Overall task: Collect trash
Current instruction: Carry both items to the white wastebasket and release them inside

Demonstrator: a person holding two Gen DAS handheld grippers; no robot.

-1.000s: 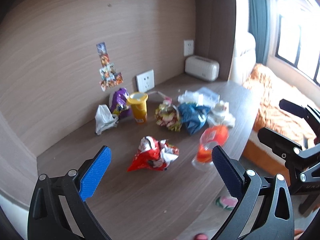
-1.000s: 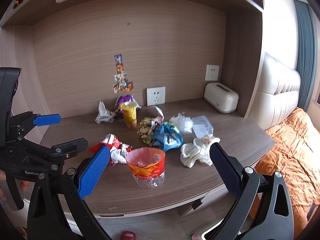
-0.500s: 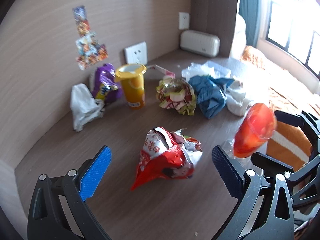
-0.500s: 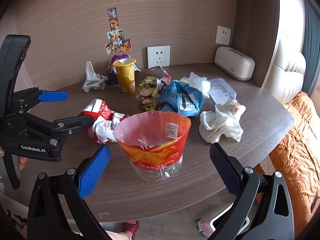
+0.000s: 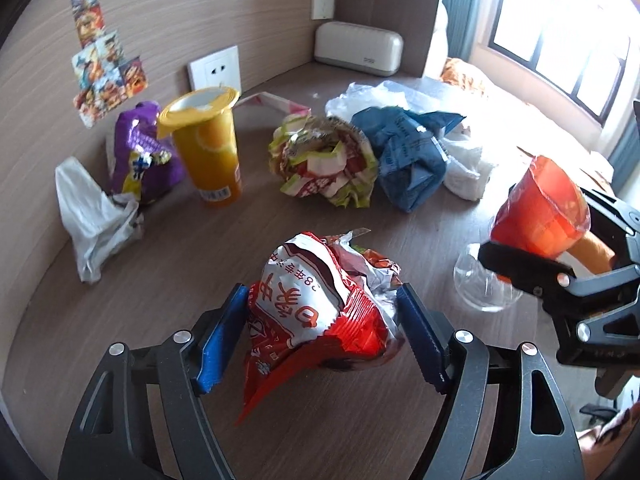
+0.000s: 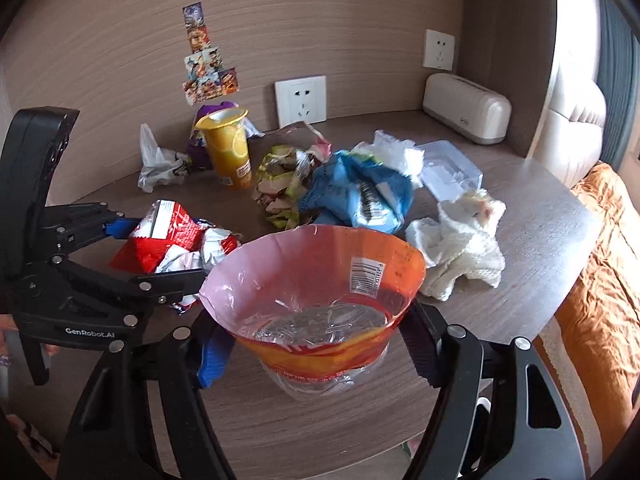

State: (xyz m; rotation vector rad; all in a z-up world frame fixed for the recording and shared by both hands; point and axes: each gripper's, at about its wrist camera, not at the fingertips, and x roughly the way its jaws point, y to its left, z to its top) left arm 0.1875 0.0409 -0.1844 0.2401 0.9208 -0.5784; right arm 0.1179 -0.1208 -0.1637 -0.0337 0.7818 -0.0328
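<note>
The left hand-held gripper (image 5: 322,334) is seen part-open, w/ the crumpled red snack bag (image 5: 320,312) set between its blue pads (image 5: 222,338). Its jaws have just been closing; both pads are seen at the bag's sides, touching or very nearly so, & a firm squeeze can't be told. The bag rests on the worktop (image 5: 160,280), its red tail pointed back toward the gripper body.

The right hand-held gripper (image 6: 316,350) is likewise part-open, jaws just been closing, w/ the cut plastic bottle w/ orange label (image 6: 316,280) between its fingers. The pads are seen right at the bottle's clear lower part; whether it is truly pinched can't be told. The bottle's open mouth is tilted toward the camera, base on the worktop near the front edge.

Beyond the left gripper, further trash is spread: a white plastic bag (image 5: 94,216) far left, a purple packet (image 5: 142,156) & an orange drink cup (image 5: 212,152) just beside each other, a green-yellow wrapper (image 5: 324,160) in the middle, a blue bag (image 5: 404,156) touching it on the right. Ahead-right of the right gripper a white crumpled cloth (image 6: 460,248) is lying, w/ a clear plastic box (image 6: 452,168) behind it. A cream toaster-like box (image 6: 466,108) is set at the back wall.
</note>
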